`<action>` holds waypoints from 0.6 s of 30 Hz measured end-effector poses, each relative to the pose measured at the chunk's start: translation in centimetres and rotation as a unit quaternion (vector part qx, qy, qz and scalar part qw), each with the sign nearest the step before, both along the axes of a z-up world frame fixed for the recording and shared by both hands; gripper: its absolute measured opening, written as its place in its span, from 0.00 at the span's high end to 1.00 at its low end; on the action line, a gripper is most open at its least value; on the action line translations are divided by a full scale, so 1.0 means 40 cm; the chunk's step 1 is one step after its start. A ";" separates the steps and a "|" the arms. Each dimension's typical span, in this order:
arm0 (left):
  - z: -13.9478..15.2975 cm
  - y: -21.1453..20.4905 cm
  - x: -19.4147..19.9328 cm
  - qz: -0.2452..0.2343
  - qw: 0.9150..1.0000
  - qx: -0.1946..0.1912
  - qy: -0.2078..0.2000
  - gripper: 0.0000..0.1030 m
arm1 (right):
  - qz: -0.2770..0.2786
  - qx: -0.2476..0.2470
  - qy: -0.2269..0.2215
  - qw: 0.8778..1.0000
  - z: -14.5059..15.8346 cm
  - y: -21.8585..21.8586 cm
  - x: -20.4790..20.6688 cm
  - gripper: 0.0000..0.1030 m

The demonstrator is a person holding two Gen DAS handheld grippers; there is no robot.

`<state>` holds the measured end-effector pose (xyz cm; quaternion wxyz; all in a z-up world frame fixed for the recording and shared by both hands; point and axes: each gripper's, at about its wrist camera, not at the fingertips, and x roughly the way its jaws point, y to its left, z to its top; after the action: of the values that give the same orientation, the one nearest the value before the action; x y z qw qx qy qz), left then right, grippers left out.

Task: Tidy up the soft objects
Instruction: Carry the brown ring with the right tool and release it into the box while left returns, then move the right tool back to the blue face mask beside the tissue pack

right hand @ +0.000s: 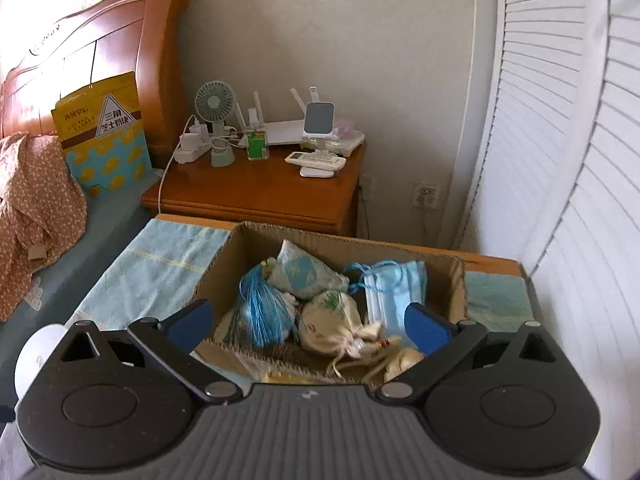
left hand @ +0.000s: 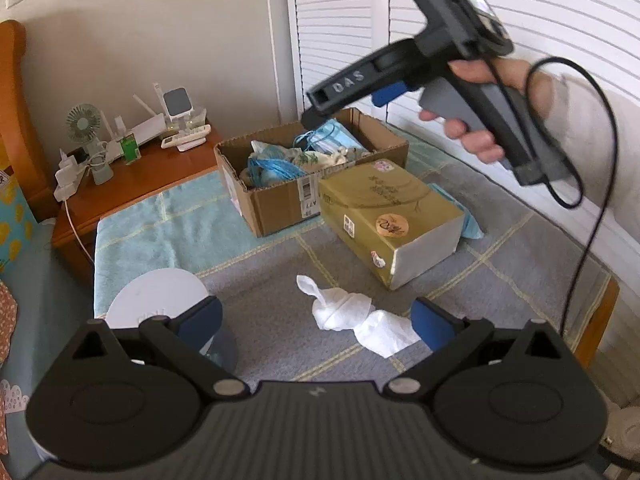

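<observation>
A crumpled white tissue (left hand: 356, 314) lies on the grey mat just ahead of my left gripper (left hand: 316, 320), which is open and empty above it. An open cardboard box (left hand: 280, 196) holds soft things: blue face masks (right hand: 394, 288), a blue tassel (right hand: 262, 308), a cream pouch (right hand: 334, 322) and a patterned sachet (right hand: 302, 272). My right gripper (right hand: 308, 326) is open and empty, hovering over the box (right hand: 456, 280). It also shows in the left wrist view (left hand: 320, 110), held by a hand above the box's far side.
A gold tissue box (left hand: 384, 216) lies beside the cardboard box. A white round lid (left hand: 156, 296) sits at the table's left. A wooden nightstand (right hand: 256, 196) with a fan (right hand: 214, 100) and router stands behind. Shutter doors (right hand: 568, 160) are on the right.
</observation>
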<state>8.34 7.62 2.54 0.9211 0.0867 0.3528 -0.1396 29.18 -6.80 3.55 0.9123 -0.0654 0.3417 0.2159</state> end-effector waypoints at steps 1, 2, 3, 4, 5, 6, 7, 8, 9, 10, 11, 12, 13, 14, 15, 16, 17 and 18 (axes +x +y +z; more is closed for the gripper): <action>0.001 -0.001 -0.002 0.002 1.000 -0.001 -0.002 0.03 | 0.000 -0.002 -0.003 1.000 0.002 -0.004 -0.012 0.00; 0.002 -0.002 -0.005 0.004 1.000 -0.003 -0.003 0.03 | 0.000 -0.004 -0.005 1.000 0.004 -0.008 -0.023 0.00; 0.002 -0.002 -0.007 0.005 1.000 -0.005 -0.002 0.03 | 0.000 -0.006 -0.007 1.000 0.006 -0.014 -0.036 0.00; 0.001 -0.003 -0.009 0.007 1.000 -0.007 -0.002 0.03 | 0.000 -0.006 -0.009 1.000 0.008 -0.021 -0.052 0.00; 0.001 -0.004 -0.011 0.009 1.000 -0.010 -0.002 0.03 | 0.001 -0.006 -0.010 1.000 0.009 -0.030 -0.069 0.00; 0.001 -0.005 -0.012 0.010 1.000 -0.011 -0.002 0.03 | 0.000 -0.007 -0.013 1.000 0.011 -0.037 -0.085 0.00; 0.000 -0.007 -0.014 0.011 1.000 -0.013 -0.001 0.03 | -0.001 -0.008 -0.015 1.000 0.012 -0.046 -0.101 0.00; -0.001 -0.007 -0.016 0.011 1.000 -0.015 0.000 0.03 | -0.003 -0.007 -0.017 1.000 0.014 -0.054 -0.116 0.00; -0.003 -0.010 -0.017 0.011 1.000 -0.016 0.000 0.02 | -0.006 -0.004 -0.019 1.000 0.015 -0.066 -0.134 0.00; -0.005 -0.013 -0.019 0.010 1.000 -0.016 0.000 0.02 | -0.006 -0.001 -0.020 1.000 0.016 -0.078 -0.154 0.00; -0.008 -0.016 -0.021 0.011 1.000 -0.016 0.000 0.02 | -0.006 0.002 -0.021 1.000 0.015 -0.087 -0.171 0.00; -0.012 -0.020 -0.022 0.011 1.000 -0.015 0.001 0.02 | -0.007 0.004 -0.024 1.000 0.013 -0.098 -0.189 0.00; -0.016 -0.024 -0.023 0.011 1.000 -0.015 0.003 0.02 | -0.009 0.005 -0.025 1.000 0.011 -0.109 -0.209 0.00; -0.019 -0.027 -0.023 0.011 1.000 -0.015 0.005 0.02 | -0.009 0.005 -0.026 1.000 0.008 -0.118 -0.226 0.00; -0.025 -0.031 -0.023 0.012 1.000 -0.016 0.008 0.02 | -0.009 0.005 -0.027 1.000 0.002 -0.128 -0.245 0.00; -0.029 -0.033 -0.024 0.012 1.000 -0.016 0.011 0.02 | -0.014 0.003 -0.029 0.999 -0.005 -0.139 -0.262 0.00; -0.035 -0.036 -0.023 0.013 1.000 -0.015 0.015 0.02 | -0.017 0.001 -0.030 0.999 -0.013 -0.148 -0.276 0.00; -0.040 -0.039 -0.023 0.014 1.000 -0.015 0.017 0.02 | -0.021 -0.004 -0.031 0.999 -0.024 -0.159 -0.292 0.00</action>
<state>7.41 6.06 0.94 0.9181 0.0660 0.3676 -0.1330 17.51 -13.15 2.61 0.9265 -0.0683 0.3156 0.1932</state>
